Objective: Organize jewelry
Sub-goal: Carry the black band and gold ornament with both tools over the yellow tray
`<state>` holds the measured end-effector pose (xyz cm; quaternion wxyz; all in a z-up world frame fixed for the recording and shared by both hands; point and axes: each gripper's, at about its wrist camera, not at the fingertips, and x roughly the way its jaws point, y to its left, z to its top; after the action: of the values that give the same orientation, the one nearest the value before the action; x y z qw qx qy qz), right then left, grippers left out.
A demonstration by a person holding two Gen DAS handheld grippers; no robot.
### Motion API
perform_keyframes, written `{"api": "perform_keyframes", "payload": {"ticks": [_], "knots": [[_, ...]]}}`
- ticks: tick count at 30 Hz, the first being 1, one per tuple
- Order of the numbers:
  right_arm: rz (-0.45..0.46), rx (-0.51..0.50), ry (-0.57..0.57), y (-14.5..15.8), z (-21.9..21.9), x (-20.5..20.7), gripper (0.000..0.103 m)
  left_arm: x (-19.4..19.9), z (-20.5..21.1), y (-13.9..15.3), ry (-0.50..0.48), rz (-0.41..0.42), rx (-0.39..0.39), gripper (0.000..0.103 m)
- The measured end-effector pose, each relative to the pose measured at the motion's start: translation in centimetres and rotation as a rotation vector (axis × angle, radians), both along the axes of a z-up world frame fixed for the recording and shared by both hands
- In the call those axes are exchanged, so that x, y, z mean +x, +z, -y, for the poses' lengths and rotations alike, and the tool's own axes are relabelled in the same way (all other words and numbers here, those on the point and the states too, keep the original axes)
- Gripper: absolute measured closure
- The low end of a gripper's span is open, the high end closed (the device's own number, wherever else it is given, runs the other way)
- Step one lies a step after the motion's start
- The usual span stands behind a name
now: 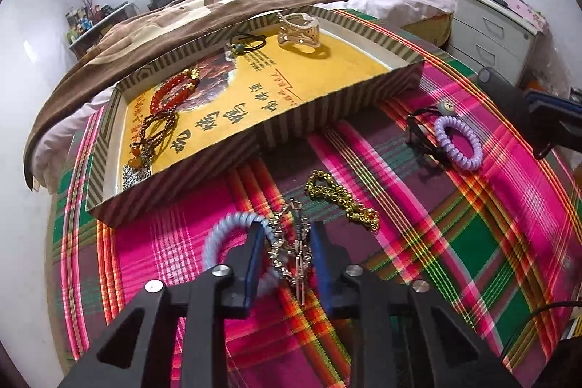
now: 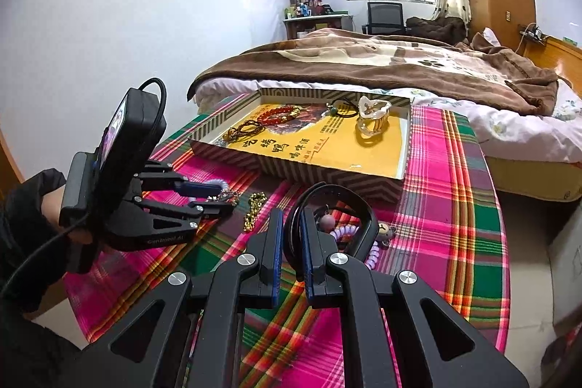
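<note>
here, left tool (image 1: 287,244) astride silver chain (image 1: 291,253), near box edge (image 1: 189,191)

So the desk (image 1: 473,242) has a loud pink-and-green plaid cloth over it. On it: a striped shallow box (image 1: 309,111) at the far side, a gold chain (image 1: 342,199) nearer, a silver chain (image 1: 291,250) over a pale blue coil band (image 1: 225,228), plus a purple coil band (image 1: 458,140) and a black hair clip (image 1: 414,133) on the right.
</note>
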<state>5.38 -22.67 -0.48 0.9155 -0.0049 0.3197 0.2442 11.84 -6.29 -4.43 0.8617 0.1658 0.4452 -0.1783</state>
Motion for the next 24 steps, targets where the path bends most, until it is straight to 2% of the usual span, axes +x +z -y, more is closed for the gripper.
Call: {"api": "perform_keyframes", "payload": {"ticks": [6,8,18,24], "knots": [[0.0,-0.004,-0.003,-0.1,0.0,0.0,0.093,0.1,-0.3,0.2,0.02,0.004,-0.013,0.08],[0.002,-0.005,-0.004,-0.1,0.0,-0.1,0.093,0.0,-0.7,0.7,0.029,0.007,-0.044,0.086],[0.024,-0.011,-0.013,1.2,0.1,0.3,0.093,0.1,-1.8,3.0,0.048,0.038,-0.092,0.086],[0.05,-0.048,-0.022,2.4,-0.1,1.4,0.093,1.2,-2.6,4.9,0.067,0.062,-0.127,0.086]]}}
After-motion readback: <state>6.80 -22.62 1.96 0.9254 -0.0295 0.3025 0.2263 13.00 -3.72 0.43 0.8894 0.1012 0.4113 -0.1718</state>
